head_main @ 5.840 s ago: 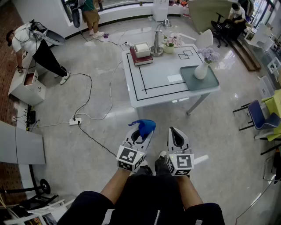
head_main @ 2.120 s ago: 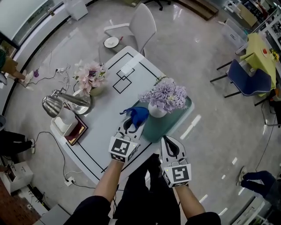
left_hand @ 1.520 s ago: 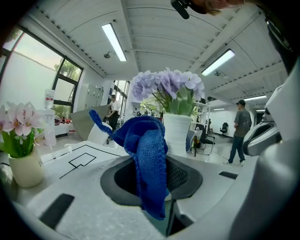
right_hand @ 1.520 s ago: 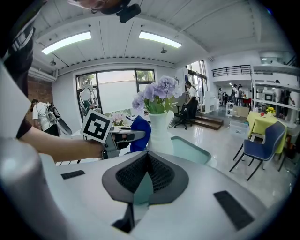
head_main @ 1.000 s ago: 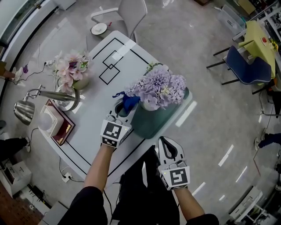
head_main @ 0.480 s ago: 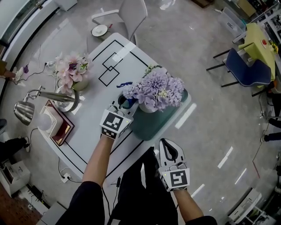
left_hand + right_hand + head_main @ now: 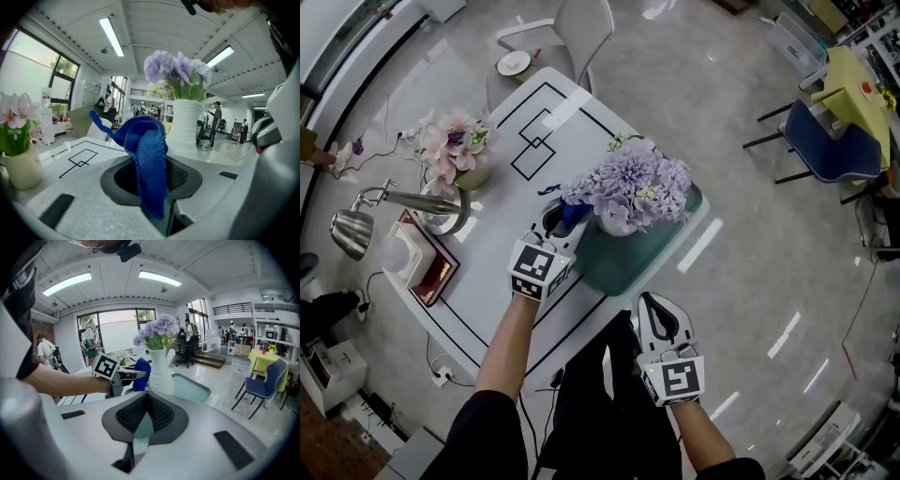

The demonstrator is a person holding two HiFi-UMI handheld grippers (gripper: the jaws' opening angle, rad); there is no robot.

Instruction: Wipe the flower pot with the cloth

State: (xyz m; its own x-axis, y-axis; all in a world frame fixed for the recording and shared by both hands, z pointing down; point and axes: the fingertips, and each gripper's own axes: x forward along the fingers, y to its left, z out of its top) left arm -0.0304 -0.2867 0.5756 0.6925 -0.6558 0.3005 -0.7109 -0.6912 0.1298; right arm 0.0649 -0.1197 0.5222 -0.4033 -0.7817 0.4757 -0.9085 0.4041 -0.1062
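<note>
A white vase [image 7: 614, 225] of purple flowers [image 7: 630, 184] stands on a teal tray [image 7: 628, 262] at the near edge of the white table [image 7: 487, 281]. My left gripper [image 7: 555, 221] is shut on a blue cloth [image 7: 572, 212], and holds it just left of the vase. In the left gripper view the cloth [image 7: 147, 140] hangs bunched from the left gripper [image 7: 152, 161], with the vase [image 7: 186, 126] close behind on the right. My right gripper [image 7: 654, 302] hangs shut and empty off the table's edge, below the tray. It [image 7: 146, 394] points at the vase [image 7: 159, 373].
A pot of pink flowers [image 7: 453, 153], a metal lamp [image 7: 389, 208] and a box on a red book [image 7: 417, 267] stand on the table's left part. A white chair [image 7: 572, 28] is at the far side. A blue chair [image 7: 825, 150] stands to the right.
The person has walked up to the table, and the left gripper has brought the cloth beside the vase. In the last half second it drew back slightly left. The right gripper stayed low.
</note>
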